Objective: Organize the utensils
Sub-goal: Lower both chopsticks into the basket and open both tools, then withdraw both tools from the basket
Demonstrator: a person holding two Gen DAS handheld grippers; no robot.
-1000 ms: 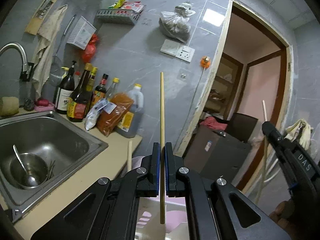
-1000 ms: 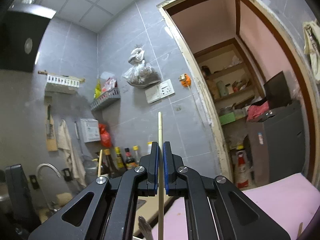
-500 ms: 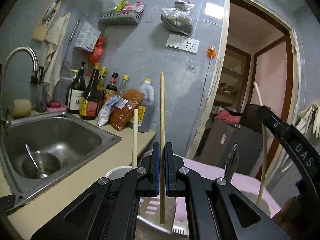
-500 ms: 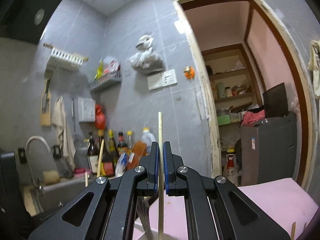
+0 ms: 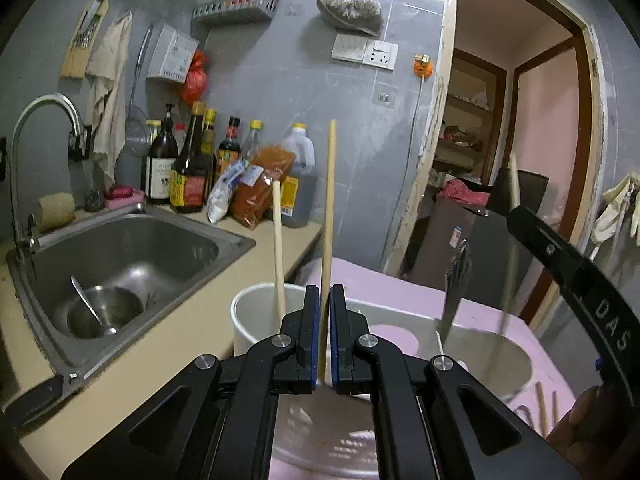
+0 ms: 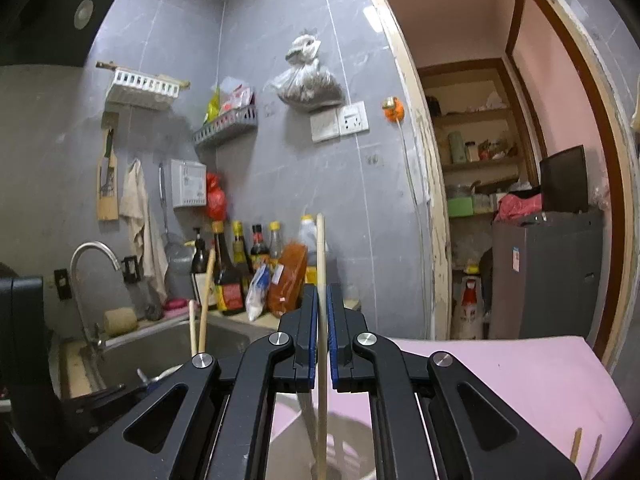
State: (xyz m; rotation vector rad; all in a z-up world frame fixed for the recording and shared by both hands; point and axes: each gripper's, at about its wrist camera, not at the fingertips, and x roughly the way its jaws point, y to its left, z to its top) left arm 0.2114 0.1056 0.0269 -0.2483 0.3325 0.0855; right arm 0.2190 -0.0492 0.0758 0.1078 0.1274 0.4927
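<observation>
My left gripper (image 5: 324,300) is shut on a pale wooden chopstick (image 5: 329,200) held upright over a white utensil holder (image 5: 256,300). Another chopstick (image 5: 277,240) stands in its left compartment. A dark-handled utensil (image 5: 456,280) stands in the right compartment (image 5: 516,364). My right gripper (image 6: 322,300) is shut on a second chopstick (image 6: 320,256), upright; its lower end reaches down toward the holder's right compartment. In the left wrist view the right gripper's body (image 5: 576,280) shows at the right with its chopstick (image 5: 514,184).
A steel sink (image 5: 120,248) with a bowl and spoon (image 5: 100,312) lies left. Bottles and bags (image 5: 224,176) stand at the wall. The holder rests on a pink surface (image 6: 520,376), where two loose chopsticks (image 6: 584,452) lie at the right. A doorway (image 6: 500,160) opens right.
Both grippers have come down with their chopsticks. The white holder has come into view under them, and the right chopstick now reaches toward the right compartment.
</observation>
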